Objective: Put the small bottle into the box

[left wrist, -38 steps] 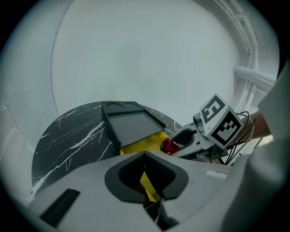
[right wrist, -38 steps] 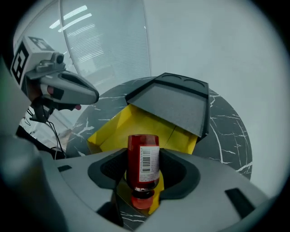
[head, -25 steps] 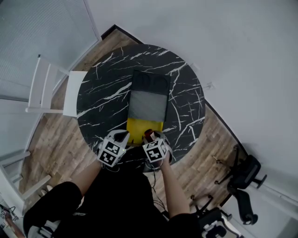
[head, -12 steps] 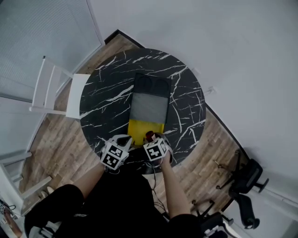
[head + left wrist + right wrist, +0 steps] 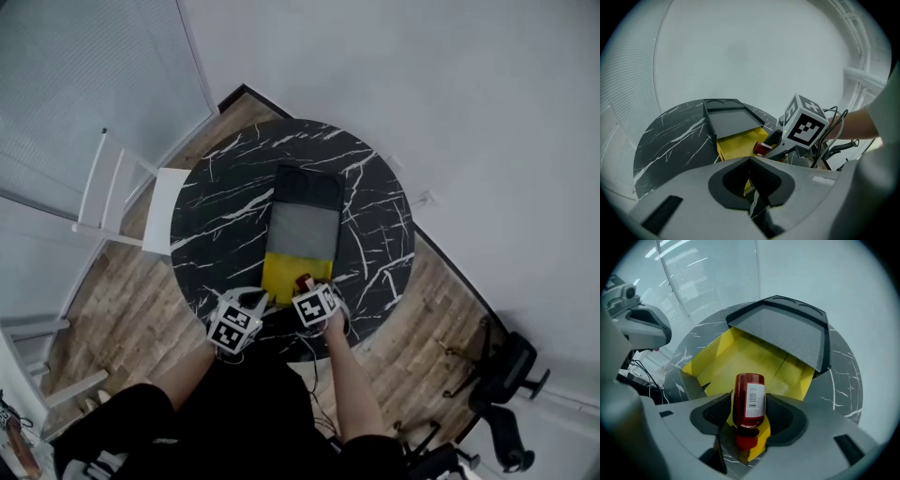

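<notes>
A small red bottle (image 5: pixel 749 399) with a white barcode label lies between the pads of my right gripper (image 5: pixel 749 411), cap toward the camera; the jaws are shut on it. It hangs over the near edge of the open yellow box (image 5: pixel 750 359), whose grey lid (image 5: pixel 787 331) folds back beyond it. In the head view the bottle (image 5: pixel 304 282) shows at the box's (image 5: pixel 284 269) near end, in front of the right gripper (image 5: pixel 307 286). My left gripper (image 5: pixel 751 180) is beside it on the left, jaws shut and empty, just short of the box (image 5: pixel 736 143).
The box rests on a round black marble table (image 5: pixel 225 202). A white chair (image 5: pixel 117 192) stands left of the table on the wood floor. An office chair base (image 5: pixel 502 375) sits at the right. White walls close in behind.
The head camera has shifted, so the table sits lower and more to the right in view. Both grippers stay at the box's near edge, and the bottle stays in the right gripper.
</notes>
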Demonstrator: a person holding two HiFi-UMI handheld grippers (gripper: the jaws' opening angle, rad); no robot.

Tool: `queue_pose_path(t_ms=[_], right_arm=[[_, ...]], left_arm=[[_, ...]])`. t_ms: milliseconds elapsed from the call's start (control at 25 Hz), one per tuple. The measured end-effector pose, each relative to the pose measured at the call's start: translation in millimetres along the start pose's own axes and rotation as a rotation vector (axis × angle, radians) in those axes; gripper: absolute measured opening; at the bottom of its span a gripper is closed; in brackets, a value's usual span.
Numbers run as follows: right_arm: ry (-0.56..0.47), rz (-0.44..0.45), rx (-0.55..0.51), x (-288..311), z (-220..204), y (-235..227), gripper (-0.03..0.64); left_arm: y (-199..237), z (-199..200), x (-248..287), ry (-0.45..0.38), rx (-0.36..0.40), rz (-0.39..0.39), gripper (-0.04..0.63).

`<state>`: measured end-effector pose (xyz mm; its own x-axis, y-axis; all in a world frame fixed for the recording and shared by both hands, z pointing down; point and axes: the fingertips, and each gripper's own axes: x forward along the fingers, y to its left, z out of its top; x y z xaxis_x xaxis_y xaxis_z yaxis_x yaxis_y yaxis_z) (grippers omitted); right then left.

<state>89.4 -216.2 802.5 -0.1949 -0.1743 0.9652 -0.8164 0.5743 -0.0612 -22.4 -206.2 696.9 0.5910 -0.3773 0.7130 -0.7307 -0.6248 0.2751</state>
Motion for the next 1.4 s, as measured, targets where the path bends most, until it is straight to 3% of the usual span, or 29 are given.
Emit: queue_pose_path(t_ms=[160, 360, 520, 560, 880, 1080, 1400], right_arm=[[-0.069, 0.022, 0.049, -8.4, -0.3, 1.1, 0.247], [-0.263, 0.017, 0.128, -50.7, 15.1, 1.6, 0.247], [-0.440, -0.063, 0.203, -100.2, 19.2, -3.8, 0.023], [-0.485, -0.083, 0.212, -113.1, 21.0, -4.5, 0.008], [-0.736, -0.163, 0.217, -209.6, 27.9, 12.5, -0.005], [-0.985, -0.229, 0.191, -292.3, 26.7, 26.7, -0.006], [-1.269, -0.383, 0.156, -418.7, 7.1, 52.4, -0.006]], left_arm=[[-7.3, 1.2, -7.2, -0.011, 0.008, 0.008, -0.002], [-17.0, 7.5, -18.6, -0.052, 0.025, 0.038, -0.002], [-23.7, 22.4, -33.4, -0.120, 0.018, 0.081, -0.002], [-26.1, 27.7, -38.1, -0.142, 0.020, 0.090, -0.002], [-62.9, 56.5, -77.6, -0.284, 0.051, 0.130, -0.002], [-91.3, 71.9, -110.9, -0.387, 0.079, 0.161, -0.002], [-135.8, 111.1, -182.1, -0.583, 0.178, 0.197, -0.002]])
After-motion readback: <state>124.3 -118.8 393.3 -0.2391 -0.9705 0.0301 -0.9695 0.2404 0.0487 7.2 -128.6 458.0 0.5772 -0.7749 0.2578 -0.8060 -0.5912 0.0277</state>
